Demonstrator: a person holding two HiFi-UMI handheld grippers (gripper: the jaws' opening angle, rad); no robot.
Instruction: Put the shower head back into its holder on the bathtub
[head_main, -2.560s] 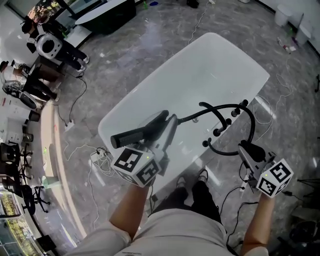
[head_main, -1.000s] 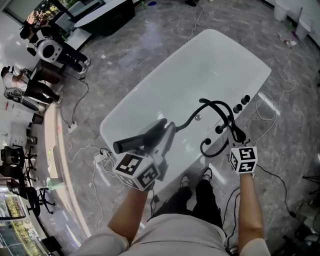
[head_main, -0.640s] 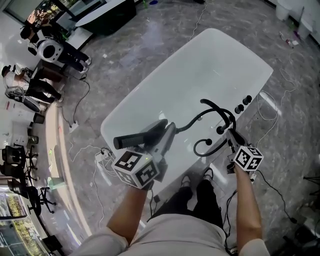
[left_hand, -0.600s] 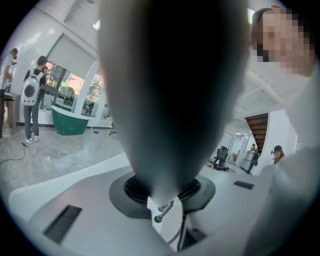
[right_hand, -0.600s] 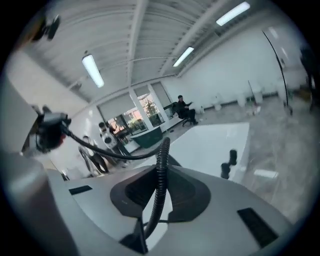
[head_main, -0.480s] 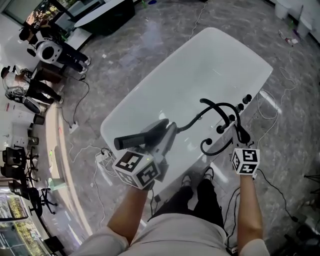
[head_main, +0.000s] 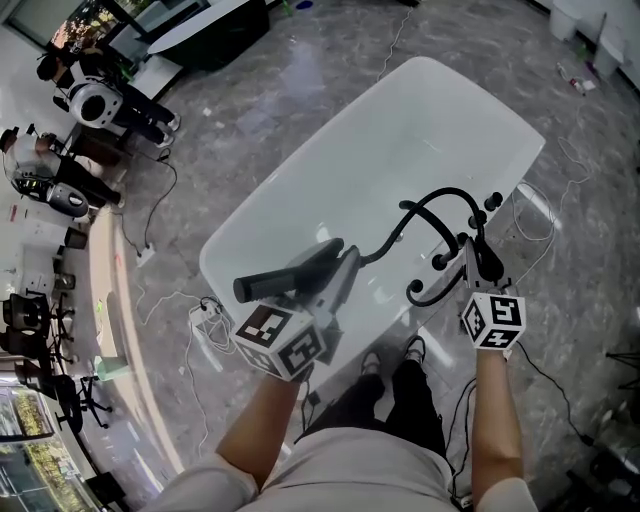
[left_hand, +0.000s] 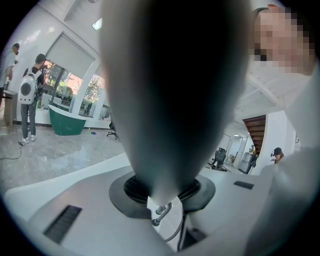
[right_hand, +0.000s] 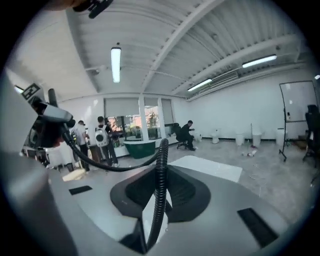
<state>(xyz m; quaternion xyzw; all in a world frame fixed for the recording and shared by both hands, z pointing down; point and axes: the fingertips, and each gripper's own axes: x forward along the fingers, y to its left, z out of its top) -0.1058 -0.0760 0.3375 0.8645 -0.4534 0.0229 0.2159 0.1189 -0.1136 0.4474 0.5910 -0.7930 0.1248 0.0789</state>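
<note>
In the head view, the left gripper (head_main: 338, 268) clamps the shower head (head_main: 285, 272) above the near rim of the tub (head_main: 430, 110). Its long axis runs from lower left to upper right, free end pointing left. The right gripper (head_main: 478, 255) pinches the hose (head_main: 445, 192), whose arch stands higher than half a second ago; the shower head has kept its place.

In the left gripper view, we see the shower head (left_hand: 175, 90) gripped between the jaws.

In the right gripper view, the jaws nip the hose (right_hand: 160, 180), which curves left, perhaps to the shower head.
</note>
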